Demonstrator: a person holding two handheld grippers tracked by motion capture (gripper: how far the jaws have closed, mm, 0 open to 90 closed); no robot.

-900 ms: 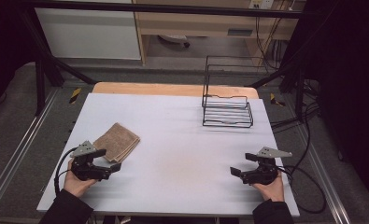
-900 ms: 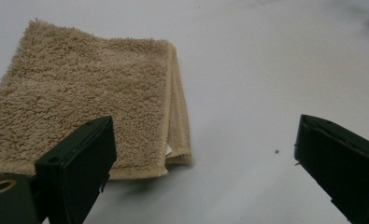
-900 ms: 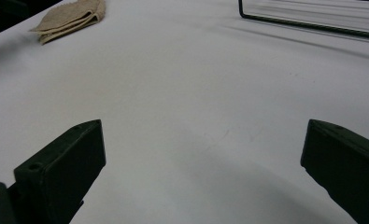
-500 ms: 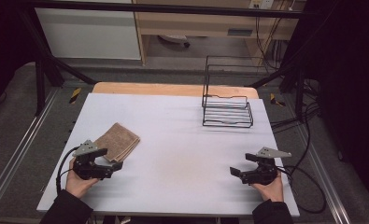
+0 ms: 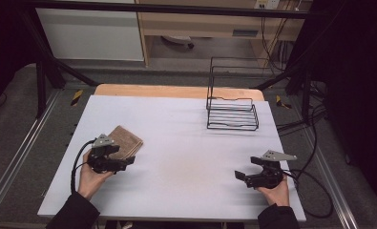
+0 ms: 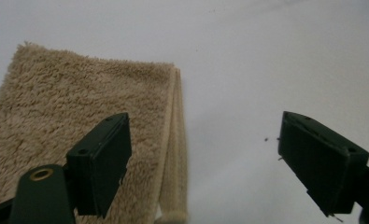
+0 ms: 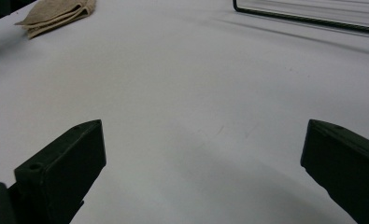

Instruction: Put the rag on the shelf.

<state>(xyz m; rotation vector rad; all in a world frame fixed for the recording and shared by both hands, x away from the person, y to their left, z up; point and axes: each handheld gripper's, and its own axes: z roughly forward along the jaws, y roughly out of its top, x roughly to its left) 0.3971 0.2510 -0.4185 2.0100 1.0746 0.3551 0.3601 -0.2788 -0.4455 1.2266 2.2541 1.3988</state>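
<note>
Your left hand-held gripper (image 5: pixel 125 162) sits by the worktop's left edge with its jaws spread wide and nothing pinched between them; in the left gripper view (image 6: pixel 203 163) one jaw hangs over the towel's pile and the other over bare white surface, with the towel's folded edge running up between them. Your right hand-held gripper (image 5: pixel 240 176) rests near the front right corner, jaws also wide apart and empty, pointing across the worktop; in the right gripper view (image 7: pixel 203 158) there is only bare surface between them.

The worktop (image 5: pixel 176 143) is a white sheet laid over a wooden board whose far edge shows as a tan strip. Near the far right corner stands a black wire rack (image 5: pixel 232 107), with a flat grid base and an upright frame at its back, well apart from both of your hands. The folded beige towel (image 5: pixel 126 142) lies flat near the left edge, about midway between front and back, just beyond your left hand-held gripper and partly under its tip; it also shows small at the top left of the right gripper view (image 7: pixel 56 14)
</note>
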